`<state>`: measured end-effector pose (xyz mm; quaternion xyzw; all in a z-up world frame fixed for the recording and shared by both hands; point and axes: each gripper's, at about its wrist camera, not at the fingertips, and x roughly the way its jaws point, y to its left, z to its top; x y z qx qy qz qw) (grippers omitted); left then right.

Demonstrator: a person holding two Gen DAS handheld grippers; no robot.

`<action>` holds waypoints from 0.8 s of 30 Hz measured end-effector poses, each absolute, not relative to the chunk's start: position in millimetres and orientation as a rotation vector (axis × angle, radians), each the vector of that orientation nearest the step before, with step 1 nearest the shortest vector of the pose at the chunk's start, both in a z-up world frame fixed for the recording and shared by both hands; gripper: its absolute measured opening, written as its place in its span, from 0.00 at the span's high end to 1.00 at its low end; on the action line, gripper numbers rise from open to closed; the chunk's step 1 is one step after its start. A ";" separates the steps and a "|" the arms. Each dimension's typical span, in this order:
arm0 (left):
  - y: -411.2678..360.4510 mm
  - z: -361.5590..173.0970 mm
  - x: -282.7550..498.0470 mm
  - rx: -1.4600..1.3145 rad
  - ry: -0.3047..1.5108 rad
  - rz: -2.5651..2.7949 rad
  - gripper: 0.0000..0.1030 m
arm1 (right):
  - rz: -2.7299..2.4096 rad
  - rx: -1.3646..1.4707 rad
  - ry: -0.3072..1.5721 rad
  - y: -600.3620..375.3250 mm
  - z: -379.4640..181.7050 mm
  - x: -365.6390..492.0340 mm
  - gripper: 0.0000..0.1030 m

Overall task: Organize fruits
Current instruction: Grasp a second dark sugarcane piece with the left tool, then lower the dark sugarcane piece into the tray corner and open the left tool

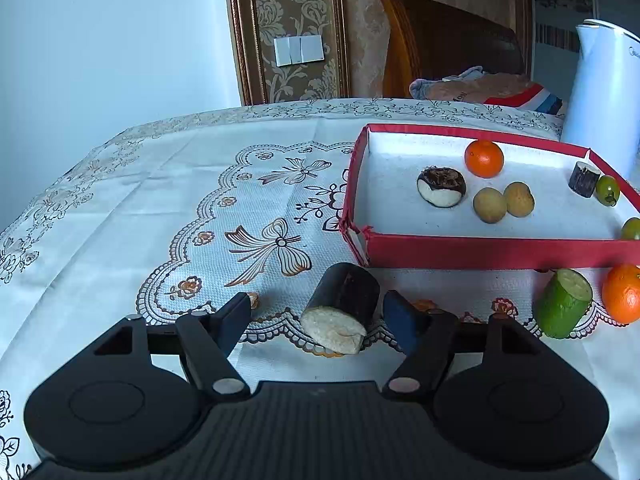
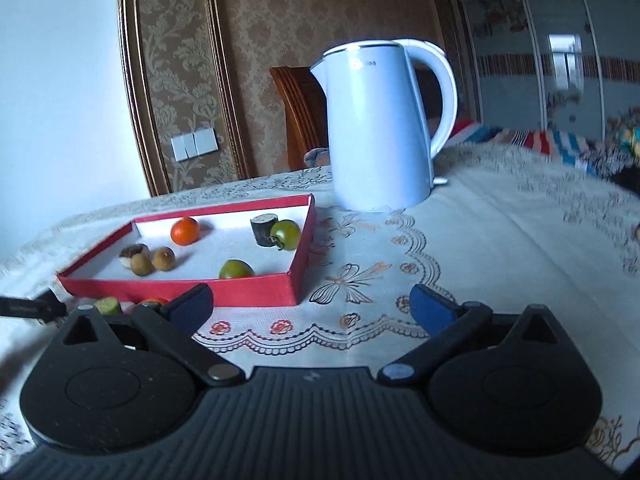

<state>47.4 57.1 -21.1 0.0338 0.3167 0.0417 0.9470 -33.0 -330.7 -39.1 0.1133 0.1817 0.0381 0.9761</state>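
Left wrist view shows the left gripper (image 1: 316, 316) with its jaws apart around a dark-skinned cut piece (image 1: 342, 306) lying on the bench just before the red tray (image 1: 496, 250); the right pad sits close, the left well clear — best to centre first, then close gently across the skin. The right gripper (image 2: 310, 306) hangs spread and empty over the lace-patterned cloth (image 2: 500, 240), with a white kettle (image 2: 380, 128) behind the tray, a wooden chair and papered wall beyond.

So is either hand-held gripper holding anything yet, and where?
No. The left hand-held gripper is open around the dark cane piece, pads not pressing. The right hand-held gripper is open over bare cloth.
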 end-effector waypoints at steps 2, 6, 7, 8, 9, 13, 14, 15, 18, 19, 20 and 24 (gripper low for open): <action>56.7 -20.8 47.0 0.074 0.642 0.086 0.29 | 0.080 0.233 0.400 -330.5 -41.7 -27.5 0.00; 57.5 -19.8 47.6 0.070 0.643 0.084 0.30 | 0.087 0.217 0.410 -327.2 -44.1 -27.3 0.00; 57.2 -19.2 47.6 0.070 0.641 0.085 0.32 | 0.084 0.216 0.412 -326.7 -44.6 -27.5 0.00; 57.1 -18.8 47.0 0.071 0.638 0.083 0.41 | 0.082 0.215 0.413 -326.8 -44.8 -27.5 0.00; 56.6 -18.4 46.9 0.070 0.637 0.076 0.45 | 0.079 0.213 0.411 -326.4 -44.9 -28.0 0.00; 54.3 -18.2 45.6 0.069 0.638 0.044 0.62 | 0.099 0.195 0.395 -317.5 -42.4 -29.7 0.00; 53.5 -18.2 45.2 0.072 0.636 0.044 0.65 | 0.113 0.182 0.397 -312.8 -41.8 -29.7 0.00; 53.4 -18.2 44.9 0.071 0.635 0.043 0.65 | 0.130 0.178 0.401 -308.7 -41.0 -29.2 0.00; 54.4 -17.8 44.4 0.060 0.636 0.039 0.65 | 0.170 0.177 0.422 -297.6 -40.5 -26.8 0.00; 55.3 -17.7 43.8 0.050 0.637 0.033 0.65 | 0.177 0.166 0.430 -292.8 -40.6 -25.9 0.00; 55.8 -17.4 43.0 0.040 0.638 0.026 0.65 | 0.176 0.152 0.427 -287.6 -40.4 -26.1 0.00; 53.6 -16.7 37.6 0.025 0.632 -0.016 0.66 | 0.181 0.105 0.428 -273.8 -39.6 -25.2 0.00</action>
